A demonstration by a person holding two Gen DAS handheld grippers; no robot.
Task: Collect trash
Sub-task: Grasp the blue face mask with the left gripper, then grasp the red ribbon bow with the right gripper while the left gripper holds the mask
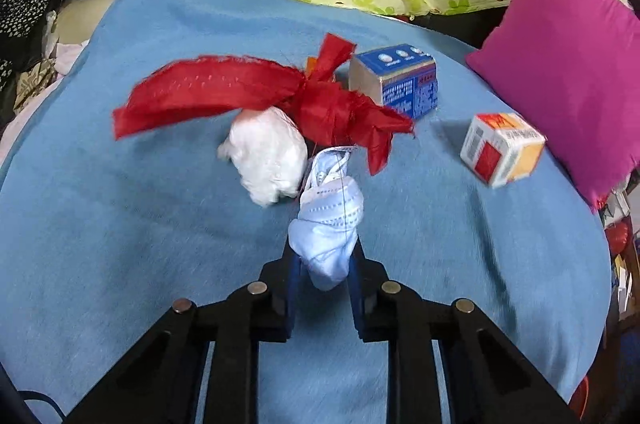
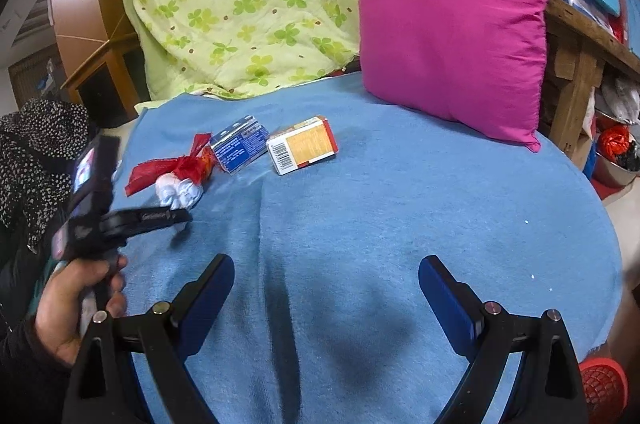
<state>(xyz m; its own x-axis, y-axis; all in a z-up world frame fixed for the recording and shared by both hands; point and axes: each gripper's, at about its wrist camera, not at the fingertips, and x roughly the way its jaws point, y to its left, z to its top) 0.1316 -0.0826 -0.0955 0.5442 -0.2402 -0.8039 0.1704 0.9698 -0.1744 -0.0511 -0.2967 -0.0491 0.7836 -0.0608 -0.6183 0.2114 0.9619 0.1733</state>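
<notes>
Crumpled face mask (image 1: 326,220) (unlabelled) pinched in left gripper (image 1: 323,264).

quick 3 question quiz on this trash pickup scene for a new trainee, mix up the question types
1. True or false: the left gripper is shut on the crumpled blue face mask.
2. Multiple choice: the right gripper is A) shut on a box, B) open with nothing between its fingers, C) holding the red mesh bag.
3. Short answer: how many small cardboard boxes lie on the blue blanket, and what colour is the pillow behind them?

Key
1. True.
2. B.
3. Two: the blue box and the white, red and orange box; the pillow is magenta.
</notes>
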